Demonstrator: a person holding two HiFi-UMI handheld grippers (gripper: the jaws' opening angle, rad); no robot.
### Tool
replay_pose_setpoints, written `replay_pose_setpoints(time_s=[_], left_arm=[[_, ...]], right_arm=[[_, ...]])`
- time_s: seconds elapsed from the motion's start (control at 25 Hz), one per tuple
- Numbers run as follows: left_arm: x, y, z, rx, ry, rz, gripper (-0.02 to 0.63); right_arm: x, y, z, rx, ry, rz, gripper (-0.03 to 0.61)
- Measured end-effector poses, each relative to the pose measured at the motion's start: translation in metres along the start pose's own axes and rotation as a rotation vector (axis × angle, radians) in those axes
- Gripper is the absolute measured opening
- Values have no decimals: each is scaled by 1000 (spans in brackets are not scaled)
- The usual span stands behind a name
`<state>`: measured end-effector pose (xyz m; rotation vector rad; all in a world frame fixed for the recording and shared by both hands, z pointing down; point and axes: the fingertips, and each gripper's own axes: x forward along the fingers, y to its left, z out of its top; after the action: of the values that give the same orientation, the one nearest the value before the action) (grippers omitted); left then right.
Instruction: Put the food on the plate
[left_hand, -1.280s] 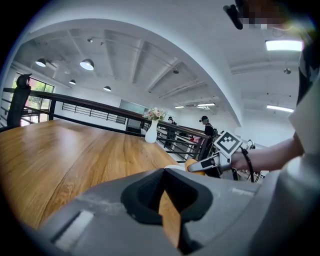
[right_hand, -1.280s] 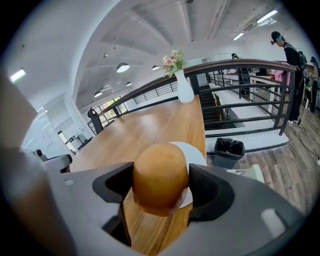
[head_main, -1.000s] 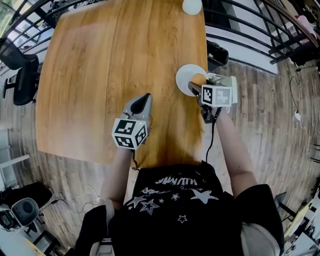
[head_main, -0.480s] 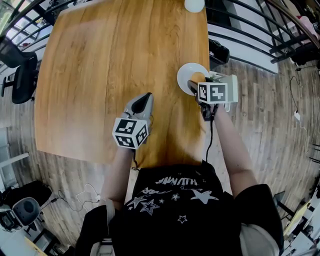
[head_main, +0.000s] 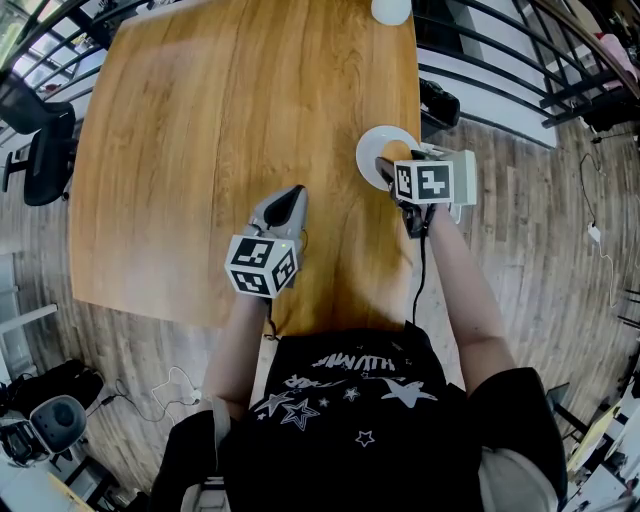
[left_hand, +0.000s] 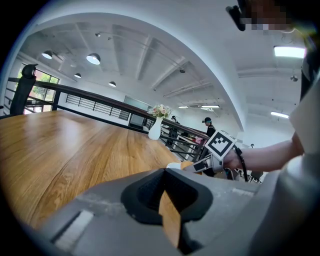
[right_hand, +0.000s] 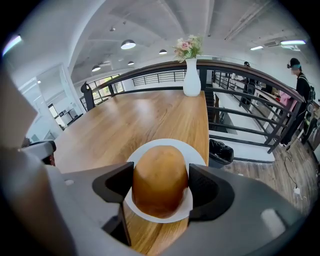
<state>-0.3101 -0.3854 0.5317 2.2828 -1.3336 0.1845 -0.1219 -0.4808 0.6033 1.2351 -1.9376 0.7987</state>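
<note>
A round golden-brown bread roll (right_hand: 160, 180) sits between the jaws of my right gripper (right_hand: 160, 189), which is shut on it; both pads press its sides. Directly under the roll lies a small white plate (right_hand: 196, 154) near the table's right edge. From the head view the roll (head_main: 398, 152) shows just past the right gripper (head_main: 398, 162), over the plate (head_main: 371, 150). My left gripper (head_main: 290, 195) hovers over the table's near middle, shut and holding nothing. In the left gripper view its jaws (left_hand: 167, 200) meet, and the plate (left_hand: 174, 165) lies far ahead.
The wooden table (head_main: 220, 120) stretches wide to the left and far side. A white vase (head_main: 390, 10) with flowers (right_hand: 189, 47) stands at the far right corner. A black railing (right_hand: 240, 107) runs beyond the right edge, with a drop to the floor. A black chair (head_main: 45, 150) stands left.
My right gripper has edged a little farther over the plate with the roll still in it. The left gripper has not moved.
</note>
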Motion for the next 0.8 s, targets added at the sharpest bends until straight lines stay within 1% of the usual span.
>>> replay_pose_setpoints(time_s=[0.4, 0.48, 0.8], left_arm=[[-2, 5, 2, -3, 1, 3, 2], [-2, 4, 2, -3, 0, 3, 2], [-11, -3, 4, 8, -8, 7, 2]], right_arm=[[0, 5, 7, -18, -18, -3, 351], [-1, 5, 7, -15, -23, 0, 379], [-16, 4, 6, 1, -53, -5, 393]])
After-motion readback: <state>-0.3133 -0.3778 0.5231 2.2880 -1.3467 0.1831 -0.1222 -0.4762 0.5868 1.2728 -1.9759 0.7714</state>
